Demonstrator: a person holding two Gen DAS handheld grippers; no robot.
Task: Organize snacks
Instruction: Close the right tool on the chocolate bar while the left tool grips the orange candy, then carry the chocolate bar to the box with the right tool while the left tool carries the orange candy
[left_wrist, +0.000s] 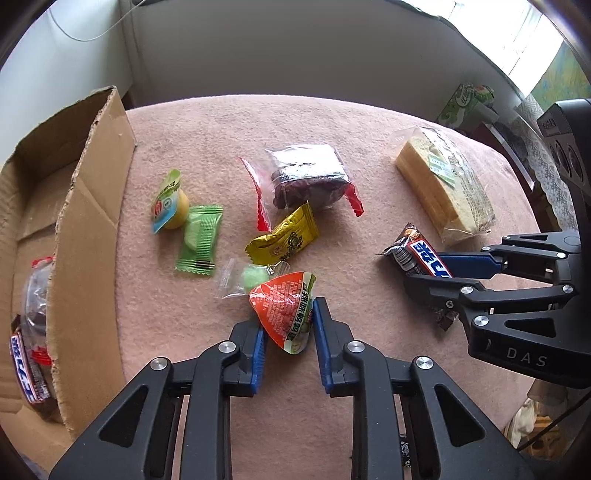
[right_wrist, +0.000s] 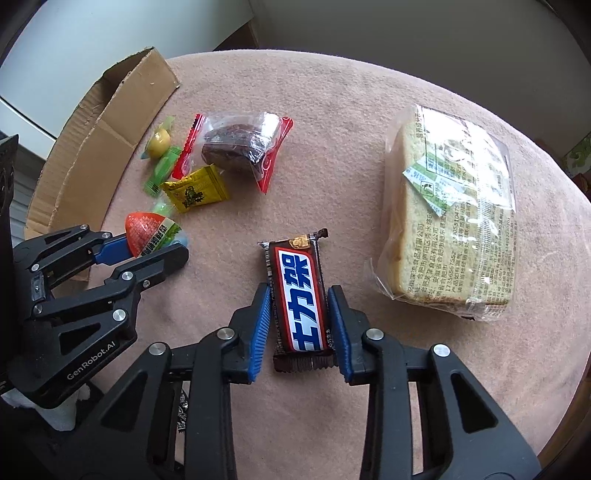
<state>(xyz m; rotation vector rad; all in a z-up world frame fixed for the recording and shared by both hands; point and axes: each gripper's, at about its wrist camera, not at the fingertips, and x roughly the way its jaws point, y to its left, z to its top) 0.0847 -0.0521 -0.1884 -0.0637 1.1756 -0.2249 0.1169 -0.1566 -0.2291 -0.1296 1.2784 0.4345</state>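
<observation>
My left gripper (left_wrist: 288, 325) is closed around an orange and green snack packet (left_wrist: 286, 308), which also shows in the right wrist view (right_wrist: 147, 232). My right gripper (right_wrist: 299, 314) straddles a brown chocolate bar (right_wrist: 301, 299) with its blue pads against the bar's sides; the bar also shows in the left wrist view (left_wrist: 421, 254). Both sit low over the pink tablecloth (left_wrist: 221, 122). A cardboard box (left_wrist: 92, 206) stands at the left, holding another chocolate bar (left_wrist: 27, 373) and a clear pastry pack (left_wrist: 35, 295).
Loose on the cloth: a yellow jelly cup (left_wrist: 170, 206), a green wafer pack (left_wrist: 199, 236), a yellow sachet (left_wrist: 284, 236), a clear green candy (left_wrist: 247, 280), a dark pastry pack (left_wrist: 306, 181) and a wrapped sponge cake (left_wrist: 443, 181). Cluttered shelves lie beyond the right edge.
</observation>
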